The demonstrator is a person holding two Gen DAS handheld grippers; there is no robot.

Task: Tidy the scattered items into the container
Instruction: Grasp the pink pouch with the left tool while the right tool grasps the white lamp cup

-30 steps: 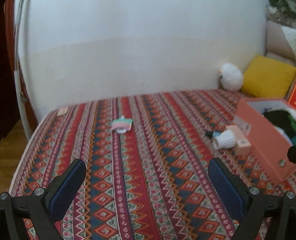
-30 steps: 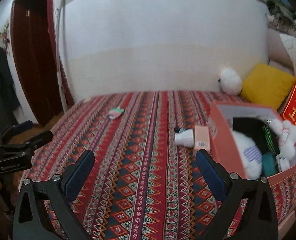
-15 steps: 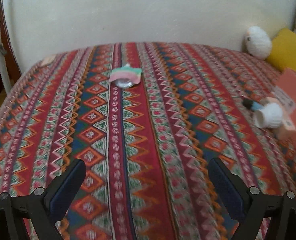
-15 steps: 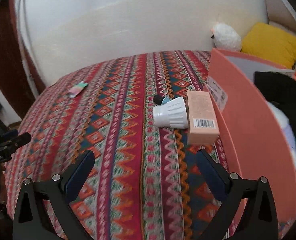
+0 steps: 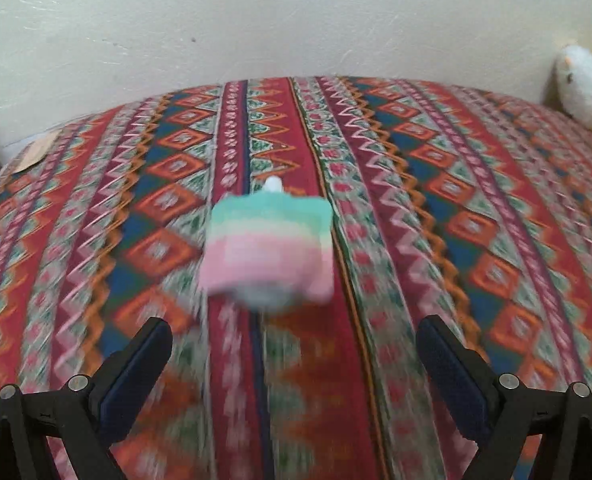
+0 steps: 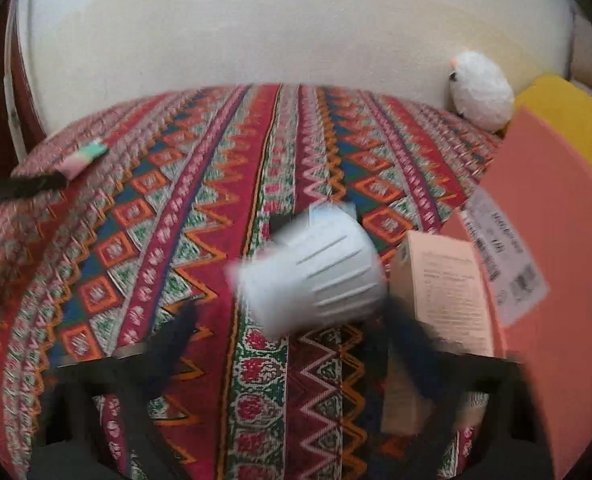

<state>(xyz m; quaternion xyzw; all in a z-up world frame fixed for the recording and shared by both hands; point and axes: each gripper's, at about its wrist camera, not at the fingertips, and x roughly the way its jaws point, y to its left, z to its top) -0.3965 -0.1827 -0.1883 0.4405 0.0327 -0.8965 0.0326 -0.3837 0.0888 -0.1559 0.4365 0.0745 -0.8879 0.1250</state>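
Observation:
A pink and mint-green soft pouch [image 5: 267, 246] lies blurred on the patterned bedspread, just ahead of my open left gripper [image 5: 296, 344], apart from both fingers. In the right wrist view a white ribbed cup-shaped object [image 6: 316, 272] lies on its side with a dark cap [image 6: 279, 222] behind it. My right gripper [image 6: 296, 332] is open and blurred, its fingers flanking the near end of the white object. A peach carton [image 6: 448, 288] lies beside it, against the salmon-pink container [image 6: 556, 248]. The pouch [image 6: 83, 158] shows far left there.
A white plush toy [image 6: 480, 90] and a yellow cushion [image 6: 572, 120] sit against the wall at the back right. A small tan card [image 5: 35, 152] lies at the far left bed edge. A white wall runs behind the bed.
Both grippers have moved forward and lower. The pouch now looms just ahead of the left fingers, and the white object now sits between the right fingers. Both stay open.

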